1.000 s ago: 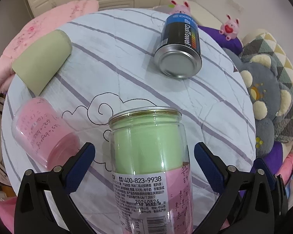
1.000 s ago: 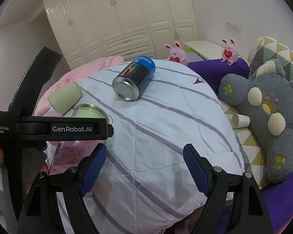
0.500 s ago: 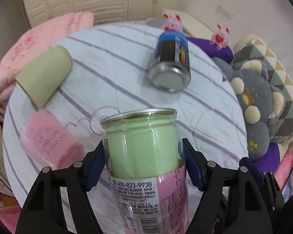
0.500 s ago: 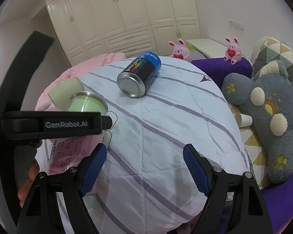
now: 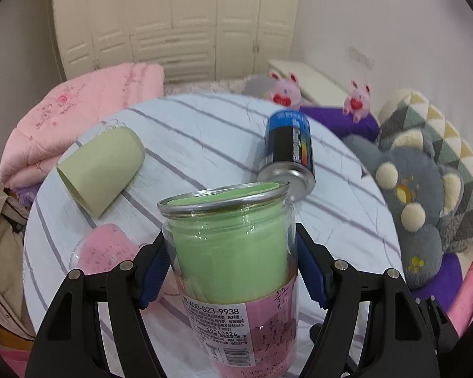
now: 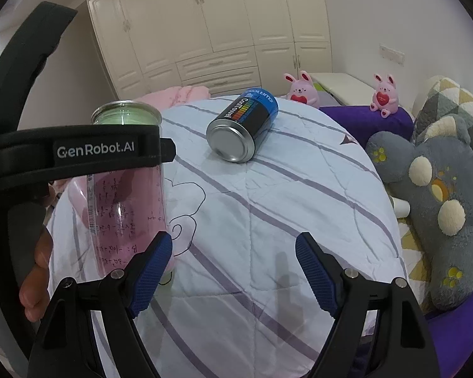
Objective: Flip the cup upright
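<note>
A clear plastic cup [image 5: 230, 252] with green and pink paper inside and a white label stands upright between my left gripper's blue pads [image 5: 156, 266]. My left gripper [image 5: 230, 267] is shut on it and holds it above the striped bedding. In the right wrist view the cup [image 6: 126, 189] shows at the left, its rim up, with the left gripper's black body [image 6: 78, 151] across it. My right gripper [image 6: 235, 274] is open and empty over the bedding, to the right of the cup.
A pale green cup [image 5: 101, 170] lies on its side at the left. A clear cup with pink paper [image 5: 101, 249] lies near the left finger. A blue and black can [image 6: 242, 129] lies on its side. Grey plush toy [image 6: 438, 201] at the right; pink quilt [image 5: 72, 123] behind.
My left gripper closed on the clear cup and lifted and tilted it up, so the view now looks further across the bed. My right gripper stayed open and nearly still.
</note>
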